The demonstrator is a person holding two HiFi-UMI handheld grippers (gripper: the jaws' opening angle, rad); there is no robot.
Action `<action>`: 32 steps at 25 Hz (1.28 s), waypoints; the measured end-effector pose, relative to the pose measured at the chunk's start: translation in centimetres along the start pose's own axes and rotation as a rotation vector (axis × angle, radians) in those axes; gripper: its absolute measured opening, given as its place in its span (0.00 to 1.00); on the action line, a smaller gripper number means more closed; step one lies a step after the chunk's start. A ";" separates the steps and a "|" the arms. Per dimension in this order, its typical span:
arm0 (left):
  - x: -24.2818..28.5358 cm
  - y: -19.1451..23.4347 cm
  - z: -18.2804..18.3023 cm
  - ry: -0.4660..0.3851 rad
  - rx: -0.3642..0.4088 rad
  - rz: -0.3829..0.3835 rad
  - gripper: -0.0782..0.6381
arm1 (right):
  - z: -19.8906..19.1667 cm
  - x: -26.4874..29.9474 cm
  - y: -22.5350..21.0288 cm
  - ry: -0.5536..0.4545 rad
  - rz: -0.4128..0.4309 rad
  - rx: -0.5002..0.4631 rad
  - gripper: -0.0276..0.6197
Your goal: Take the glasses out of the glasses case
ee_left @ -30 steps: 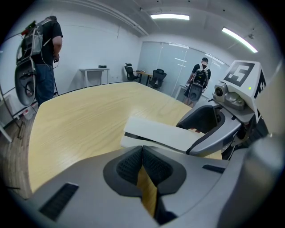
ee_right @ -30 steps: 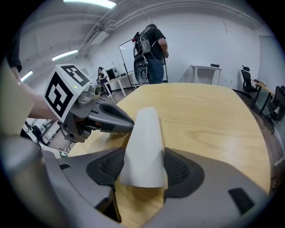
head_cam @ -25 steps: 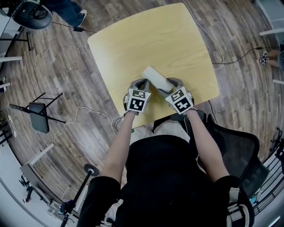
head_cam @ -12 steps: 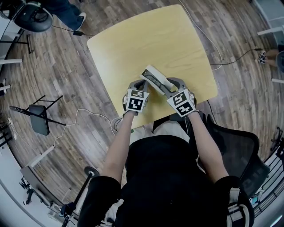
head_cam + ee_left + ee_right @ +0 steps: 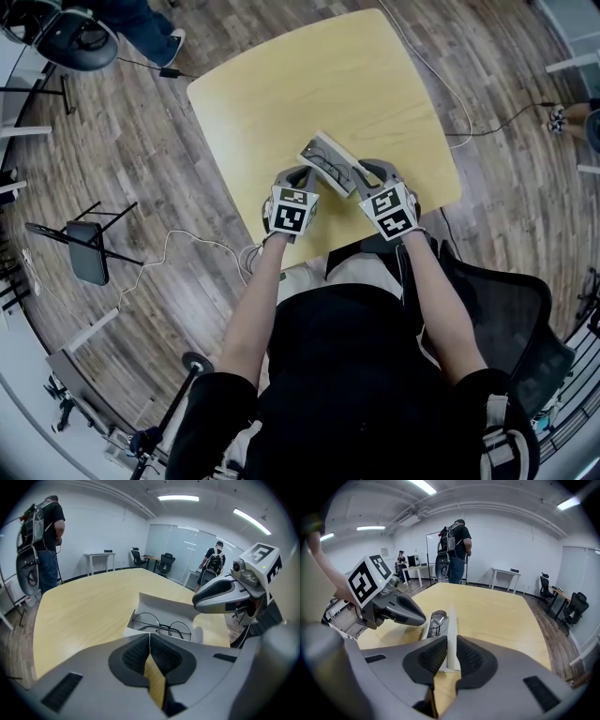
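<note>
Nearest the person, the left gripper (image 5: 150, 638) has its jaws pressed together at the near wall of the open glasses case (image 5: 159, 604); whether they pinch that wall cannot be told. At the case's right end, the right gripper (image 5: 450, 645), its jaws having just been closing, clamps the raised lid (image 5: 452, 618) edge-on. Inside the case lie the round wire glasses (image 5: 161, 627), and beyond it stretches the bare wooden table (image 5: 309, 84).

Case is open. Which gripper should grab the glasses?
Left. The left gripper is empty, jaws together, with the glasses just ahead. The right gripper has just been closing on the lid, holding it up.
</note>
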State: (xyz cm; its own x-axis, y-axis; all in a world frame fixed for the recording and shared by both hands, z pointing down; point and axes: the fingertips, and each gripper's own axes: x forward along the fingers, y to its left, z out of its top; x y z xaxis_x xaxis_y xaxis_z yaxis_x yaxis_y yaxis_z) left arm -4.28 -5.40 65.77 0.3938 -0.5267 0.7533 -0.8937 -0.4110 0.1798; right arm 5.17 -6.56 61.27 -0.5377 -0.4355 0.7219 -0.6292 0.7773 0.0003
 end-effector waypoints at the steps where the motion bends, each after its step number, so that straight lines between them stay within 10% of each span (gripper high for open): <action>1: -0.2 -0.1 0.1 -0.004 0.006 -0.002 0.14 | 0.2 -0.2 0.0 -0.004 -0.007 -0.002 0.16; 32: -7.3 -1.8 2.4 -0.154 -0.038 0.003 0.14 | 3.7 0.7 5.5 -0.022 0.049 -0.103 0.08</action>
State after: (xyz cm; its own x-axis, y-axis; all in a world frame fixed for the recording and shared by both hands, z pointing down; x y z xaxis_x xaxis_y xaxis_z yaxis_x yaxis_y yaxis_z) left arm -5.05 -2.60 58.39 0.4165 -0.6372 0.6485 -0.9014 -0.3824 0.2032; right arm -0.78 -4.29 59.24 -0.5795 -0.4051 0.7071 -0.5412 0.8400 0.0376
